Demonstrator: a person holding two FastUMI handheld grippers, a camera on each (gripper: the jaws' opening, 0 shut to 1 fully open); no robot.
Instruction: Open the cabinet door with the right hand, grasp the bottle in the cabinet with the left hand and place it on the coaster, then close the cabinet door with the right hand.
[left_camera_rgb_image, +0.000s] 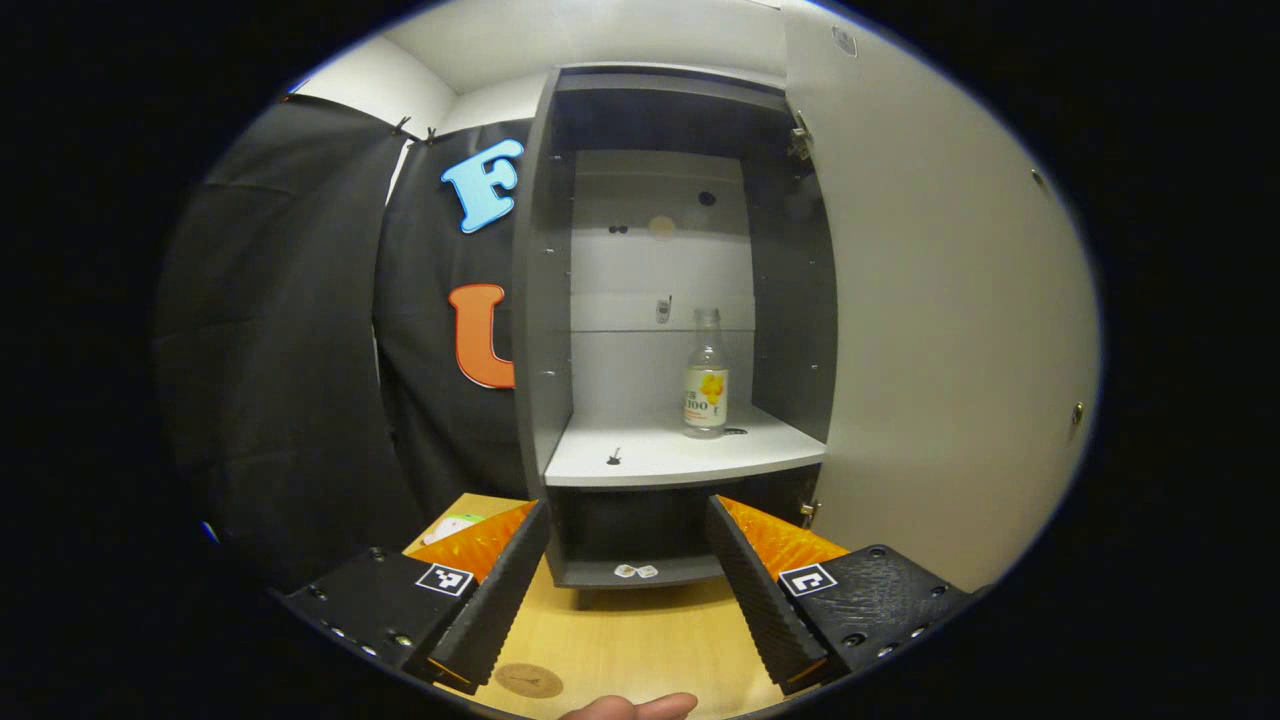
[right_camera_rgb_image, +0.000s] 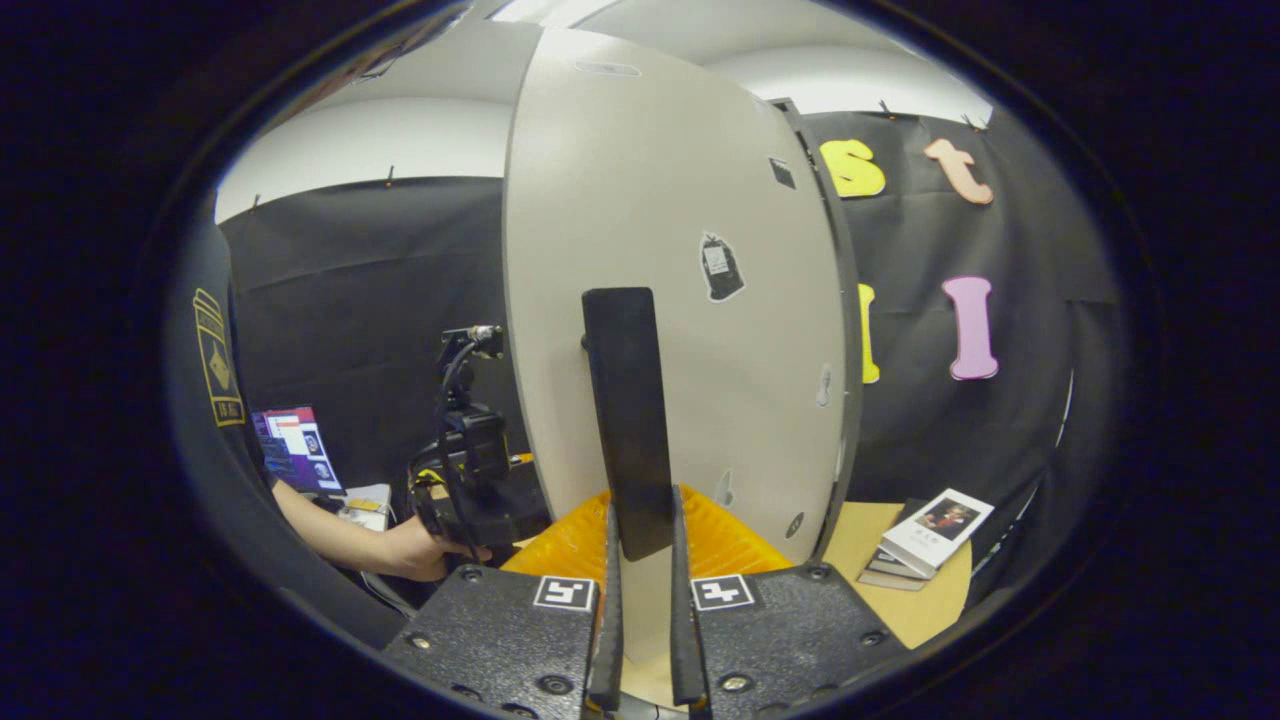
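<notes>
Swinging free was the main risk: the tall pale-grey cabinet door (right_camera_rgb_image: 690, 260), filling the centre of the right gripper view, was held only by its flat black bar handle (right_camera_rgb_image: 628, 420), on which the right gripper (right_camera_rgb_image: 640, 560) was pinched, and a slip there would probably let the door drift into the reach path. The left gripper (left_camera_rgb_image: 630, 580), jaws spread wide with nothing between them, pointed at the small clear glass bottle with a yellow label (left_camera_rgb_image: 706, 375), upright at centre frame on the white shelf (left_camera_rgb_image: 680, 455); a glancing finger could topple it. The round brown coaster (left_camera_rgb_image: 528, 681) lay at the lower edge, partly cut off. The dark lower compartment was hard to read.
</notes>
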